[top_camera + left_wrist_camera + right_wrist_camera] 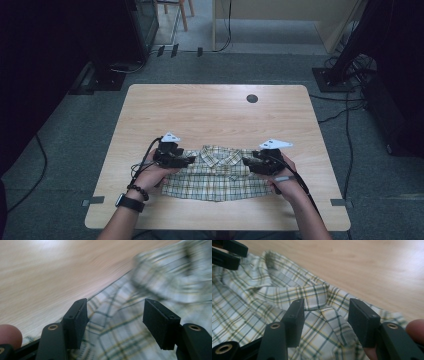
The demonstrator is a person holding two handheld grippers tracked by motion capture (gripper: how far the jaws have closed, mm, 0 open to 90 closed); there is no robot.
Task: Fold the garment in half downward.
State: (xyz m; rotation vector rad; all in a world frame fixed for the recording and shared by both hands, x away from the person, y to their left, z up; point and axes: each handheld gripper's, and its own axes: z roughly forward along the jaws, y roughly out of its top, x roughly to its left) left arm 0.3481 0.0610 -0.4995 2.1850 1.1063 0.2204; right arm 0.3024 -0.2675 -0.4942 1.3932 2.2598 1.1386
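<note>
both claws, left claw [189, 160] and right claw [246, 162], stand partly open and grip nothing over the plaid shirt [216, 172] lying flat near the tabletop [210, 107] front edge; light, limp fabric, best pinched at shoulder seams.

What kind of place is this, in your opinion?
Probably a lab or recording studio, not a home: a bare light wooden table on grey carpet, black equipment stands, and loose black cables.

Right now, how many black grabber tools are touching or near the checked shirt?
2. The left black two-jaw gripper is at the left shoulder of the yellow-and-green checked cotton shirt; the right black two-jaw gripper is at its right shoulder. Both stand open above the cloth.
</note>
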